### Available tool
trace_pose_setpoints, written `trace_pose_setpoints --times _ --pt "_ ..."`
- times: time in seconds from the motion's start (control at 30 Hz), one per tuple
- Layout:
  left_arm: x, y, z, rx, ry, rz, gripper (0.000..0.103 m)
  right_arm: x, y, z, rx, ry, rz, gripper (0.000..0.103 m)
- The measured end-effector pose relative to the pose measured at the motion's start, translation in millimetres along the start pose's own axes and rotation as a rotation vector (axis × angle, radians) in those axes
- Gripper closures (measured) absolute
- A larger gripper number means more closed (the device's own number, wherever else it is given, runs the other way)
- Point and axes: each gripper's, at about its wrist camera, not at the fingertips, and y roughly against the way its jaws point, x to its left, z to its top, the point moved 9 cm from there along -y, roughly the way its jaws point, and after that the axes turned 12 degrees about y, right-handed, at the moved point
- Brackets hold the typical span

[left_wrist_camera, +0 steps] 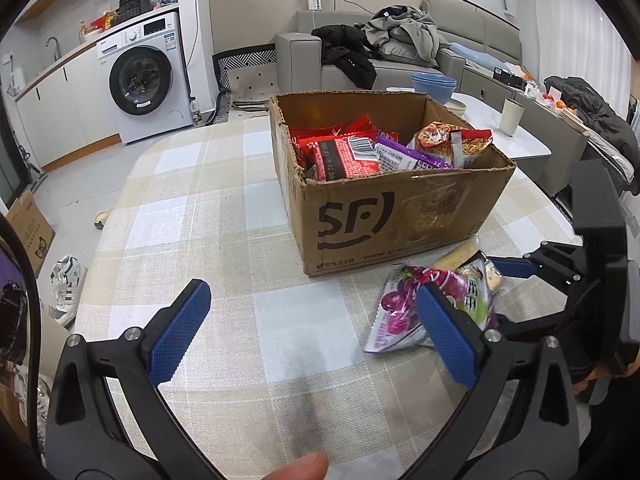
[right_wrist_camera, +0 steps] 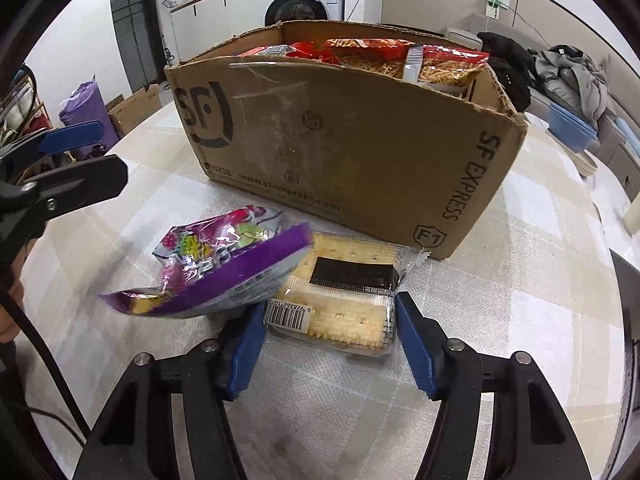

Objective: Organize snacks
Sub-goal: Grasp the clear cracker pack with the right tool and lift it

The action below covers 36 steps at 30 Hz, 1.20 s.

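Observation:
A cardboard SF box (left_wrist_camera: 396,208) (right_wrist_camera: 344,140) stands on the checked tablecloth, filled with red, purple and orange snack packs (left_wrist_camera: 360,152). In front of it lie a purple candy bag (left_wrist_camera: 416,304) (right_wrist_camera: 224,264) and a clear cracker pack (right_wrist_camera: 344,296), partly under the bag. My left gripper (left_wrist_camera: 312,320) is open and empty over the cloth, left of the bag. My right gripper (right_wrist_camera: 328,344) has its jaws on both sides of the cracker pack's near end; the left finger (right_wrist_camera: 244,352) is tucked under the bag. It also shows in the left wrist view (left_wrist_camera: 516,268).
Behind the table are a washing machine (left_wrist_camera: 140,76), a sofa with clothes (left_wrist_camera: 396,40), blue bowls (left_wrist_camera: 434,84) and a cup (left_wrist_camera: 512,116) on a low white table. Shoes (left_wrist_camera: 66,284) and a box lie on the floor at left.

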Motion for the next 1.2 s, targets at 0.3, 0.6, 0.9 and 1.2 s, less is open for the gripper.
trace_pose_setpoints --times 0.3,0.6,0.9,1.2 --pt "-3 0 -2 0.009 0.003 -0.023 0.001 -22 36 7 -0.104 -0.03 0.036 0.04" --pt "-29 -8 -18 0.075 -0.053 -0.124 0.001 -10 36 13 -0.101 -0.012 0.045 0.04" --pt "-60 -5 -36 0.099 -0.182 -0.189 0.001 -6 30 14 -0.095 -0.015 0.052 0.04" --pt "-74 -15 -53 0.109 -0.268 -0.14 0.001 -5 30 16 -0.104 -0.013 0.066 0.039"
